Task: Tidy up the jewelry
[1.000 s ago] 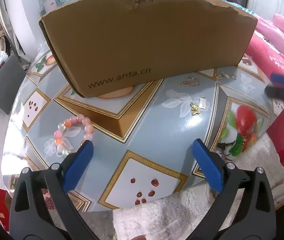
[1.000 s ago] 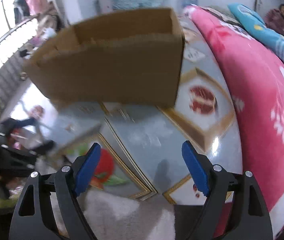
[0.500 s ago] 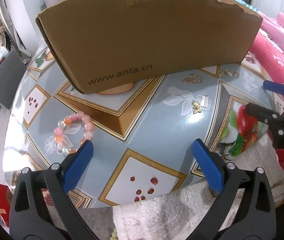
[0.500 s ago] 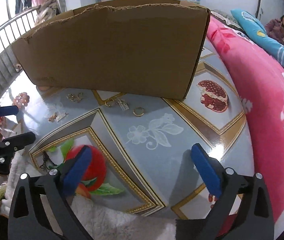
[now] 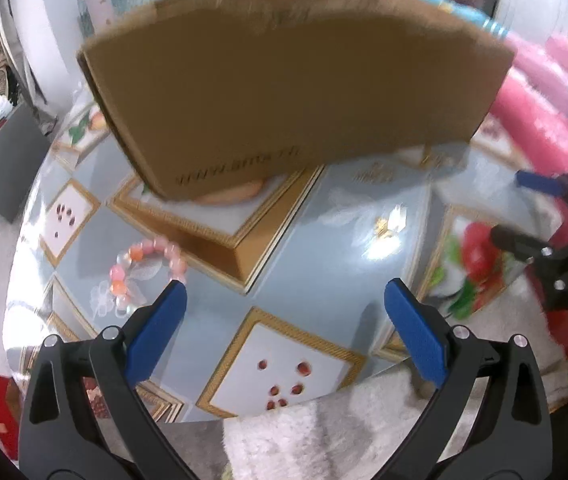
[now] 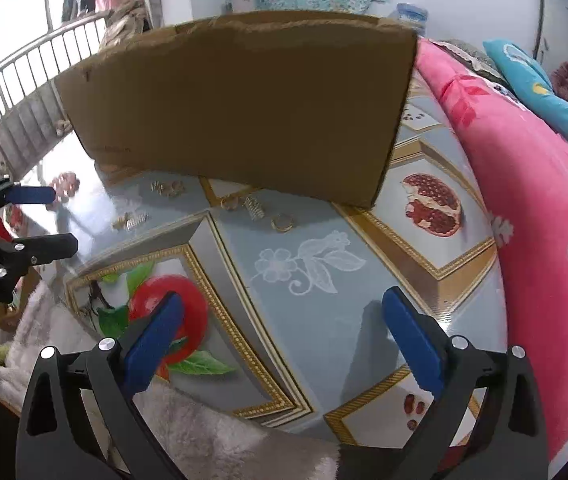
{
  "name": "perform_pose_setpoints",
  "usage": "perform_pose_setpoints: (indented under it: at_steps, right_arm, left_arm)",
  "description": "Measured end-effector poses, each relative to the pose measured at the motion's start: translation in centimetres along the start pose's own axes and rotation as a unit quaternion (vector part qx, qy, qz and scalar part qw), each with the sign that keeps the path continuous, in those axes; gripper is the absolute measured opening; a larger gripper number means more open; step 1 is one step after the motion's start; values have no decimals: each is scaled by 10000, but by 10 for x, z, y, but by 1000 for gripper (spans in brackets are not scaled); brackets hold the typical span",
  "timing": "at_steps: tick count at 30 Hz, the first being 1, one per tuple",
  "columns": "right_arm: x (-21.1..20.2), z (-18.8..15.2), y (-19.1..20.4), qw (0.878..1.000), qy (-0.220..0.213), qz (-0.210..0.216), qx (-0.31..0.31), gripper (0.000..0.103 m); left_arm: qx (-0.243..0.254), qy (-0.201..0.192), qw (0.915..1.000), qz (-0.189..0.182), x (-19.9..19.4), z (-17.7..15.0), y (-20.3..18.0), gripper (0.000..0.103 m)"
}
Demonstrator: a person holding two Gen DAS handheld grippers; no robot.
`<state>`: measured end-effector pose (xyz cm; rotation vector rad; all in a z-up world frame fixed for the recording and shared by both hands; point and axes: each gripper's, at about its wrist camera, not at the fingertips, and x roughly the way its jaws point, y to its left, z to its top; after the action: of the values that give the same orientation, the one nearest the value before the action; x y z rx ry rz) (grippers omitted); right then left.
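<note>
Patterned tabletop holds scattered earrings; your left gripper just swung blurrily, both grippers open, right gripper empty, nothing picked yet.

- The cardboard box stands upright on the table, brown, with a ragged top edge; blurred dark lettering runs low on its front in the left wrist view.
- A pink and orange bead bracelet lies flat, well in front of the box's left corner.
- A small gold charm with a pale tag lies apart from the box, in front of its right half.
- A cluster of small gold pieces lies just before the box's front edge.
- A gold ring, a ribbed silver piece and a gold hoop lie in a row near the box's right corner.
</note>
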<state>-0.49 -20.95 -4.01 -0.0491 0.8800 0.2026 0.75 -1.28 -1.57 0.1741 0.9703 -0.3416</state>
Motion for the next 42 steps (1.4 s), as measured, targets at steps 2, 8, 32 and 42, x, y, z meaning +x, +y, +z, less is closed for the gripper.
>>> perform_pose_setpoints:
  at_steps: [2,8,32,42]
  right_arm:
    - [-9,1,-4,9995,-227,142,194,97]
    - [-20,5,0,9967,-631,454,235,87]
    - [-3,8,11,9927,-552,984,425,52]
    - [-6,12,16,9921,-579,1043,400,44]
  left_arm:
    - [127,-295,9995,-52,-10,3,-6,96]
    - [468,-653,9966,-183,-15,10,-25,95]
    - [1033,-161,9931,-535,16,16,-47,18]
    - [876,-205,9936,-688,18,19,-39,6]
